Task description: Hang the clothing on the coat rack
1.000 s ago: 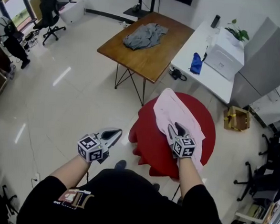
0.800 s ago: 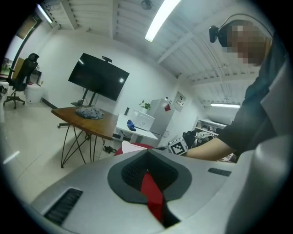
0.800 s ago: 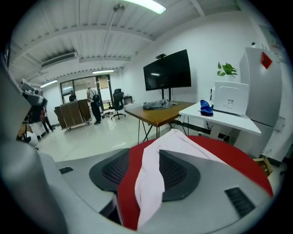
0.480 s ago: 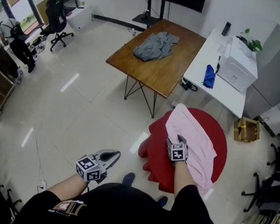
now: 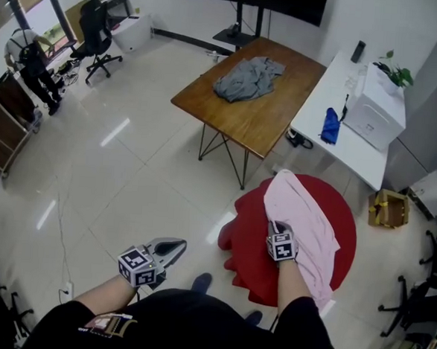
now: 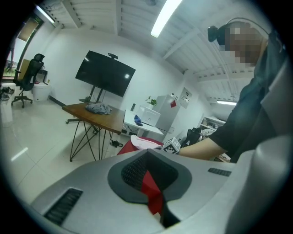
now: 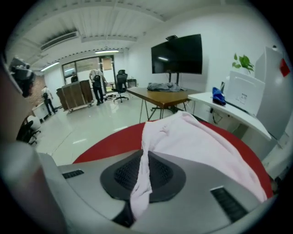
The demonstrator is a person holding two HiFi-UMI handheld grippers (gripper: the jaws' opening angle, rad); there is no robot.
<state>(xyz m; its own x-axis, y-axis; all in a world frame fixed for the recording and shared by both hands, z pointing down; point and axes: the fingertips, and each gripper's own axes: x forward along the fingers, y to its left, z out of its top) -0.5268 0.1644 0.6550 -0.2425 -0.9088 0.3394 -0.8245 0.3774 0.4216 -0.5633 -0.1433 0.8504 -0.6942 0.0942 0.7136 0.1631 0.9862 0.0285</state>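
Observation:
A pink garment (image 5: 309, 217) lies draped over a round red seat (image 5: 247, 250). My right gripper (image 5: 277, 228) has just closed its jaws on the garment's near edge. In the right gripper view a fold of the pink garment (image 7: 201, 141) runs pinched between the right gripper's (image 7: 142, 160) pads. My left gripper (image 5: 175, 245) hangs over the floor left of the seat, shut and empty. In the left gripper view the left gripper's (image 6: 146, 154) jaws meet, and the red seat (image 6: 126, 147) shows beyond them. A grey garment (image 5: 249, 77) lies on the wooden table (image 5: 271, 121).
A white desk (image 5: 333, 129) with a printer (image 5: 380, 107) and a blue item (image 5: 331, 126) stands right of the wooden table. A cardboard box (image 5: 389, 208) sits on the floor. Office chairs (image 5: 97, 38) and shelves (image 5: 10, 118) are at far left.
The right gripper has sunk onto the pink garment and its jaws, open before, have closed on the cloth. The left gripper has drifted a little lower.

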